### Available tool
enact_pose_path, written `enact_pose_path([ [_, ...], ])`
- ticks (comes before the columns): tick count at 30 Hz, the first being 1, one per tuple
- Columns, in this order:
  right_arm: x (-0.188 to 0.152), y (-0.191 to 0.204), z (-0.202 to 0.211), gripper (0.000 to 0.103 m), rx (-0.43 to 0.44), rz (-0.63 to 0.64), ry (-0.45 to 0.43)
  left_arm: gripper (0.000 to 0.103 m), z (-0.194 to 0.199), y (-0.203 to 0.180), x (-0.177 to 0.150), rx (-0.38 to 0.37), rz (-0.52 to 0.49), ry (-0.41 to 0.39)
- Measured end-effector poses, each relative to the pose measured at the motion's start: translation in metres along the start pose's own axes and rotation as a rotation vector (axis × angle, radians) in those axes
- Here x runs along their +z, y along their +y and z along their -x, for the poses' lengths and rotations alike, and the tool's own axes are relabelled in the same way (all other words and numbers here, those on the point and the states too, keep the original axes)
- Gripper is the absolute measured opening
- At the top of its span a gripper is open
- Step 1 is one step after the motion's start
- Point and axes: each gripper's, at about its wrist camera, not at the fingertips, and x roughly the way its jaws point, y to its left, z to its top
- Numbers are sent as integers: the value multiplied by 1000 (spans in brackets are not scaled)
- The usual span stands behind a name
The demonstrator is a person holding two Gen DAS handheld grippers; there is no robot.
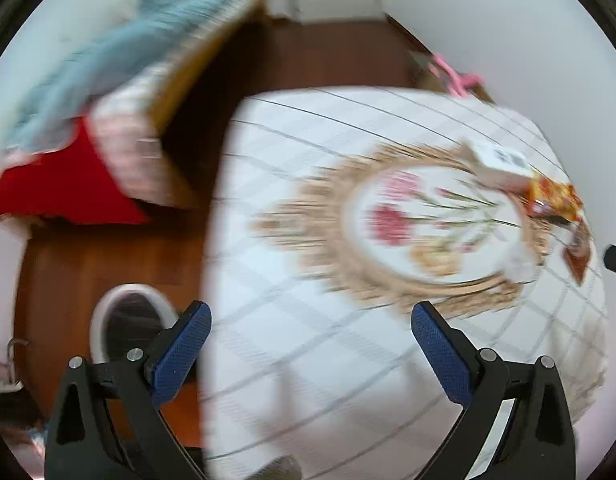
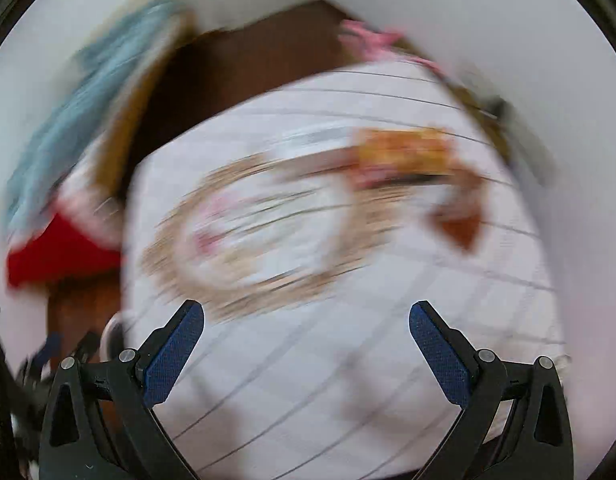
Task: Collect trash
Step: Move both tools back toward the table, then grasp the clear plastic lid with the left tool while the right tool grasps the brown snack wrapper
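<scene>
Nearest in each wrist view are the blue-padded fingers, and both pairs stand wide apart with nothing between them: the left gripper (image 1: 311, 322) hangs over the near left edge of the tabletop (image 1: 348, 380), the right gripper (image 2: 306, 322) over its near middle. The tabletop is covered by a white checked cloth with a brown ring and red flowers at its centre.

Down on the wooden floor (image 1: 107, 264), just off the tabletop's left edge, sits a white bin (image 1: 103, 320) with a dark inside (whether anything is in it, the blur does not let me say).

Farther across, the trash lies toward the far right part of the tabletop. A white box (image 1: 498, 164) rests on the rim of the brown ring, touching or just beside an orange wrapper (image 1: 554, 198). A brown scrap (image 1: 578, 254) lies near the right edge, and a pale crumpled piece (image 1: 520, 264) sits on the ring close by. The right wrist view shows the orange wrapper (image 2: 406, 152) and brown scrap (image 2: 462, 228) well ahead of its fingers.

Beyond the tabletop stands a bed (image 1: 107, 92) with blue and red covers.

As I judge it, the collecting has barely begun, if at all: neither gripper carries anything and every visible piece is on the cloth. What is left is to reach across, grasp each piece and drop it in the bin.
</scene>
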Motion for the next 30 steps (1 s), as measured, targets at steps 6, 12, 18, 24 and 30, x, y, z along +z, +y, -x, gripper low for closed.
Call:
enact_pose_path([
  [6,53,-95,-66,103,-51,-188,39,101,-33,-98,22,-155,-87,76],
  [12,60,-112,-89,103,9,-243,30,78,-63,-168,22,-168,-216,104],
  [18,58,-92,-97,83,-60,-186,-8,37,-75,-182,23,-130,-221,90],
  [24,54,-82,-89,39,-100,-125,-51,37,-59,-173,19,-101,-218,52],
  [30,35,-72,-62,31,-39,-82,-71,37,-31,-145,13,-82,-209,-8],
])
